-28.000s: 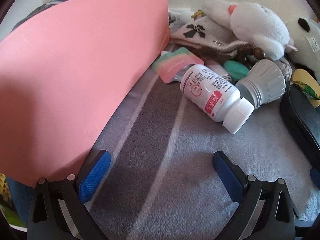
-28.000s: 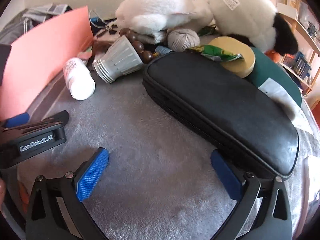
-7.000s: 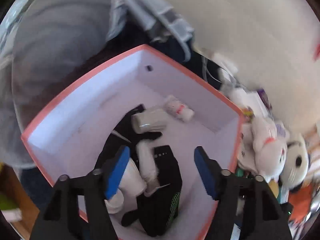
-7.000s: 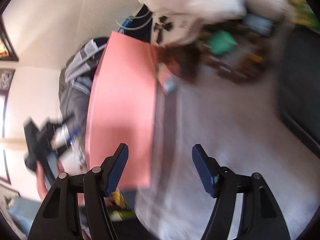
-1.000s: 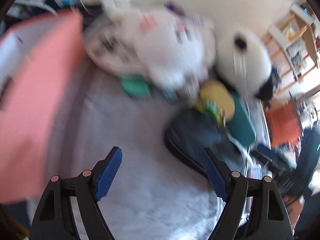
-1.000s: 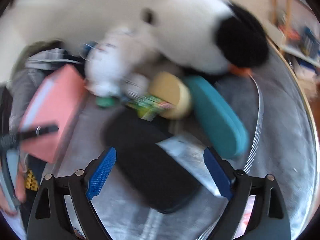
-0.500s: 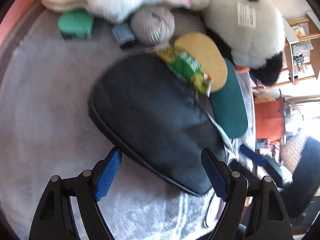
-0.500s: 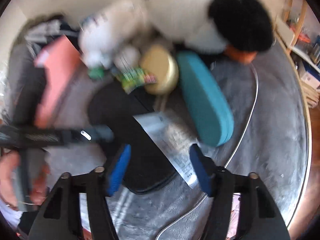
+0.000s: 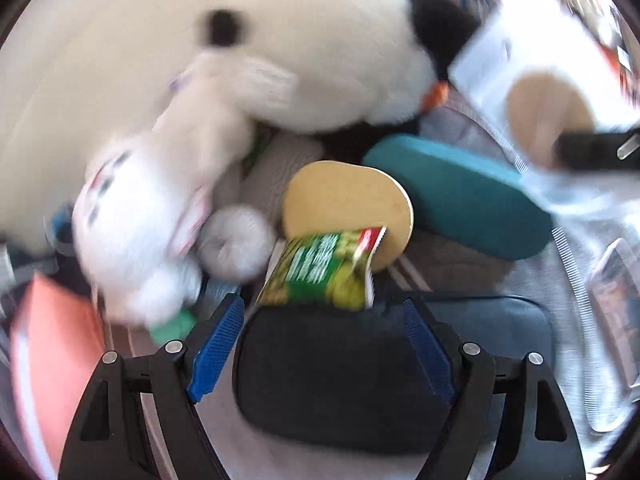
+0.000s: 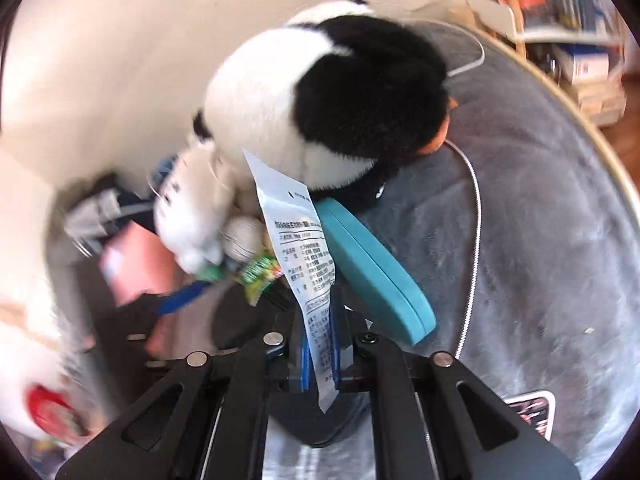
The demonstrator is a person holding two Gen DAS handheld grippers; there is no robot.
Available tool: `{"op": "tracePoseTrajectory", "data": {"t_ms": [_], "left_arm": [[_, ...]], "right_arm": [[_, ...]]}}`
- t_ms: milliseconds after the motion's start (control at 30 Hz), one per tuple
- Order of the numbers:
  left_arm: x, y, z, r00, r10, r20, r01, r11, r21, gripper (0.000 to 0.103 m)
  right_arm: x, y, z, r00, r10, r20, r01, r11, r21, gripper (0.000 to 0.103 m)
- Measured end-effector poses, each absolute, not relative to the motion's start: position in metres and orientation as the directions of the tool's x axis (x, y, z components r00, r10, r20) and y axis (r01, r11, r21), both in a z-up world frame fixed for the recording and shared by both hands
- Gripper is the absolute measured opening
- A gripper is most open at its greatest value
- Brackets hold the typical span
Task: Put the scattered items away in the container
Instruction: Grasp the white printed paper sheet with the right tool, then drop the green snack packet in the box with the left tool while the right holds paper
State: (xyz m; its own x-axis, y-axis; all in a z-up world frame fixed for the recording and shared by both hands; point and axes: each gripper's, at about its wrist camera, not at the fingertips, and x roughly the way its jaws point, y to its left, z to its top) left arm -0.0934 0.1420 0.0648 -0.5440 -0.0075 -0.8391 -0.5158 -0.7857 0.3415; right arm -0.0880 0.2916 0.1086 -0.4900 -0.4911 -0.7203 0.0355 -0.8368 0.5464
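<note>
Contact has just been made: the right gripper [image 10: 320, 356], wide apart a second ago, is now clenched on the white printed packet [image 10: 298, 240], ready to carry. The left gripper [image 9: 322, 340], released, straddles the black pouch [image 9: 340, 380]. The pink container [image 9: 52, 344] sits at eight o'clock, contents hidden.

The right gripper [image 10: 320, 354] is pinched closed on a printed white packet [image 10: 298, 232], pointing steeply downward. The left gripper [image 9: 322, 344] stands wide apart, its blue pads [image 9: 216, 346] straddling the black pouch [image 9: 340, 376], untouched.
</note>
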Motion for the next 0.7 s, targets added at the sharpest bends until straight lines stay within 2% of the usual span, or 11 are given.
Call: {"op": "tracePoseTrajectory", "data": {"t_ms": [100, 133, 167, 333, 467, 700], "left_arm": [[-0.107, 0.162, 0.052, -0.569, -0.044, -0.821, -0.547, -0.725, 0.419, 0.078], [-0.112, 0.163, 0.052, -0.555, -0.034, -0.831, -0.554, -0.73, 0.4, 0.068], [-0.12, 0.161, 0.051, -0.524, -0.037, -0.851, -0.552, -0.746, 0.373, 0.026], [-0.119, 0.136, 0.077, -0.523, -0.052, -0.851, -0.499, -0.791, 0.355, 0.019], [-0.091, 0.093, 0.13, -0.569, -0.011, -0.823, -0.416, -0.859, 0.299, 0.018], [-0.018, 0.008, 0.21, -0.758, -0.077, -0.647, -0.206, -0.914, 0.35, 0.018]], "right_arm": [[-0.095, 0.299, 0.102, -0.478, -0.525, -0.705, -0.01, -0.798, 0.602, 0.006], [-0.096, 0.299, 0.102, -0.478, -0.526, -0.704, -0.016, -0.795, 0.606, 0.006], [-0.094, 0.298, 0.105, -0.48, -0.527, -0.701, -0.015, -0.795, 0.607, 0.006], [-0.094, 0.297, 0.113, -0.498, -0.539, -0.679, 0.028, -0.793, 0.609, 0.006], [-0.092, 0.298, 0.112, -0.503, -0.545, -0.671, 0.036, -0.789, 0.614, 0.006], [-0.09, 0.282, 0.106, -0.483, -0.55, -0.682, 0.051, -0.795, 0.605, 0.006]]}}
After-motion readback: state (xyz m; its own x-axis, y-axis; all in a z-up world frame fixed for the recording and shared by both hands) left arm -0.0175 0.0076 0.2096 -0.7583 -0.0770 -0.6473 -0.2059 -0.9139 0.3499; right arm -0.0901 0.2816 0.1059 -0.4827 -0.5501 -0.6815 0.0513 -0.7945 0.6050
